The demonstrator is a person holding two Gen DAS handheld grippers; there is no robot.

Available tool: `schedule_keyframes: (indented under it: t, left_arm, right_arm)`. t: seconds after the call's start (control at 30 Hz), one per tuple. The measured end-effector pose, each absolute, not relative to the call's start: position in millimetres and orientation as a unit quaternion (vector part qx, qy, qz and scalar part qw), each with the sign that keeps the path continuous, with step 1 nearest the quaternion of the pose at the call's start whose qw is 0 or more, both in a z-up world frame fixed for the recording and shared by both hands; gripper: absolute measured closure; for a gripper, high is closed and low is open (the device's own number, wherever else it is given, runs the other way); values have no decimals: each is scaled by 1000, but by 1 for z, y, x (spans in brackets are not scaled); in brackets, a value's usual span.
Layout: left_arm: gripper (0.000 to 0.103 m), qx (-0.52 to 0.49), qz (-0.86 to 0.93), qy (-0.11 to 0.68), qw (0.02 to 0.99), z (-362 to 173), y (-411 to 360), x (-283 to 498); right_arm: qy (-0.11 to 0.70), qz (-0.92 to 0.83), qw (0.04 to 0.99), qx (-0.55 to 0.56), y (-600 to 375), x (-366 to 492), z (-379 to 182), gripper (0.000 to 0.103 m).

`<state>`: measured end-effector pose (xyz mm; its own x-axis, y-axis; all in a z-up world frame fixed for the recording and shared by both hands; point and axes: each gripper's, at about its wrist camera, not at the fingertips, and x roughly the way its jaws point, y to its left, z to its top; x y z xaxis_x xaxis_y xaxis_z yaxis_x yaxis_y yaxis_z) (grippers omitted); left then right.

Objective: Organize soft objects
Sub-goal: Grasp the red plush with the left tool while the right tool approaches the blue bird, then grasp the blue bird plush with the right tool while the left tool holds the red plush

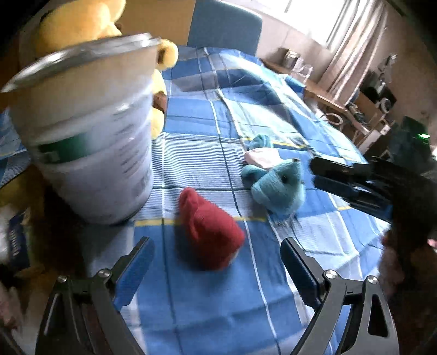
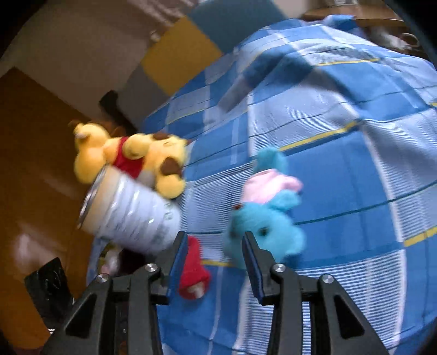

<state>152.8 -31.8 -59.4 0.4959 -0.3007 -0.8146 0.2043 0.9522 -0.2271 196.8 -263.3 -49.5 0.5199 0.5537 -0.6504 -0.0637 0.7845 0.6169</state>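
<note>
A red soft toy (image 1: 209, 232) lies on the blue checked bedsheet (image 1: 207, 308), just ahead of my open, empty left gripper (image 1: 217, 252). A light blue plush with a pink shirt (image 1: 275, 177) lies to its right; my right gripper (image 1: 327, 177) comes in from the right, close beside it. In the right wrist view the right gripper (image 2: 214, 245) is open and empty, the blue plush (image 2: 266, 218) just beyond its right finger and the red toy (image 2: 192, 270) by its left finger. A yellow bear plush (image 2: 131, 155) lies behind a white bucket (image 2: 131, 215).
The white bucket (image 1: 90, 142) stands on the bed's left side with the yellow bear (image 1: 82, 24) behind it. Left of the bed are a wooden floor (image 2: 35, 153) and clutter. A desk and curtains (image 1: 352, 52) stand at the far right.
</note>
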Motion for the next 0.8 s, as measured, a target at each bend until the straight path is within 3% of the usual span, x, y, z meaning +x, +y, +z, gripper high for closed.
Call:
schedule_keyframes:
  t: [0.17,0.2,0.23,0.27,0.5,0.63,0.8]
  left_arm:
    - [11,-35,-116,497,859,-83,-46,177]
    - [21,-26,-116,497,860,-88,-50,179]
    - [58,-20,-119,498,859,-92,-53,181]
    - [65,-8,-121,502,856,-97,-56,182]
    - [68,-5,-140,483,864,-97,-43,156]
    - [68,-7,-148,479,865,-97,-37,136]
    - [65,16,-150,477,866,-102,-39,130]
  right_arm:
    - [453,156,833,277,-270,202,-52,62]
    - [453,149,837,269,-269,203,-52,62]
    - [454,142,840,262,-270,204,-52,62]
    - [454,138,842,256,-272,203,-52,62]
    - [438,97,862,235,-277,199,-50,62]
    - [442,97,863,222,-273,199,-51,43]
    - [460,92,867,166,-249,208,-52,40]
